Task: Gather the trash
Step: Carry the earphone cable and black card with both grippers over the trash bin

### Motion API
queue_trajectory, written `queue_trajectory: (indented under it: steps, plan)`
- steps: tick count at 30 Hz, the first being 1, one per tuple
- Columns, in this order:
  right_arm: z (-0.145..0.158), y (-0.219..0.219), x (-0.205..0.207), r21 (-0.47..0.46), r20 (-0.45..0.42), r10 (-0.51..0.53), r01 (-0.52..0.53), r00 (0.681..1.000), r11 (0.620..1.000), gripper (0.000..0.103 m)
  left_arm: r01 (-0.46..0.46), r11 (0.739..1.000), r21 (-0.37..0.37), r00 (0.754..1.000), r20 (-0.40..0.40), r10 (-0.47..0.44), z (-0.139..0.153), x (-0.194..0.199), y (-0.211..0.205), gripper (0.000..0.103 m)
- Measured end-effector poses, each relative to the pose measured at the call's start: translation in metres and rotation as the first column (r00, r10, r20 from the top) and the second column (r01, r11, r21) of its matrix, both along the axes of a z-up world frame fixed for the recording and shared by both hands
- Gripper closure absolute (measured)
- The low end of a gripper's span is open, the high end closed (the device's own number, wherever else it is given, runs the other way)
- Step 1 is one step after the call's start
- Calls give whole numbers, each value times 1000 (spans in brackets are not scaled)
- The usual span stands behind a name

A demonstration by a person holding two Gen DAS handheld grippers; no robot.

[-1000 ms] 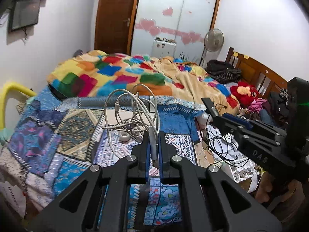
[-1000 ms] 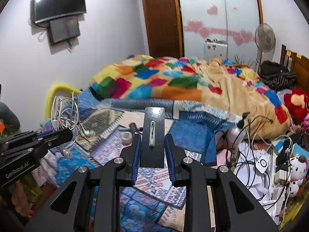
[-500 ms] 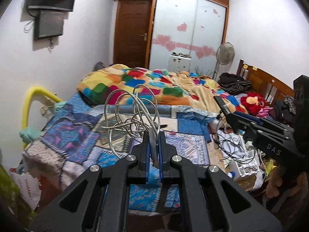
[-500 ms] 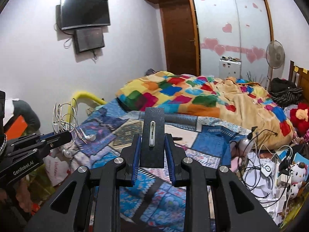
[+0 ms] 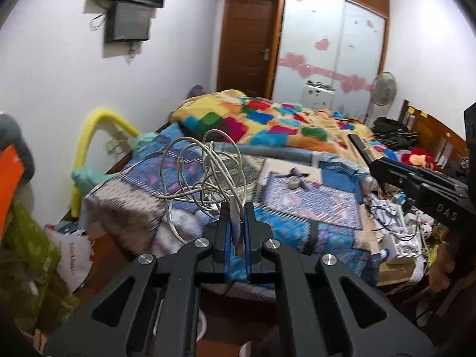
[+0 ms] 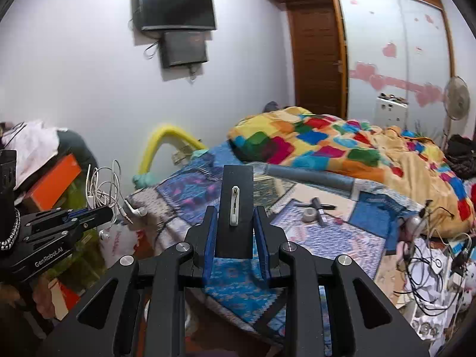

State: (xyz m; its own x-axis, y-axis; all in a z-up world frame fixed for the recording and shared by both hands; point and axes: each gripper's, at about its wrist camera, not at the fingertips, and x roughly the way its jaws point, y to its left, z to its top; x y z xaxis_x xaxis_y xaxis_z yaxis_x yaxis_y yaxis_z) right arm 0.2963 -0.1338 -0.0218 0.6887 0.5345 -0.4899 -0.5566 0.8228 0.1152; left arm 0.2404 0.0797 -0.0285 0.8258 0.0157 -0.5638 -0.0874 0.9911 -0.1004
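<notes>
At lower left of the right wrist view, the left gripper [image 6: 104, 211] pinches a tangle of white cables [image 6: 102, 187] clear of the bed [image 6: 190, 196], likely to carry it off as trash. Centre frame, the right gripper [image 6: 235, 226] clamps a black card [image 6: 236, 196] upright by its lower edges.

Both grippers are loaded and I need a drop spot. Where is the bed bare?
Free: patchwork cover at the near corner, between the tape roll and yellow tube. Crowded: cable clutter on the right and the heaped blanket behind.
</notes>
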Motion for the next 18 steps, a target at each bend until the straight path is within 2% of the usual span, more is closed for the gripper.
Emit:
queue_trajectory:
  steps: [11,18]
  plan:
    - [-31,68,-20,-50,-75,130,-134,989,990,80,-118,992,-34,989,-99,114,-46,-43,69,97]
    - [-72,111,-24,-107,-182,196,-218,963,970,80,-186,980,-68,963,-211,168,-97,-60,101,97]
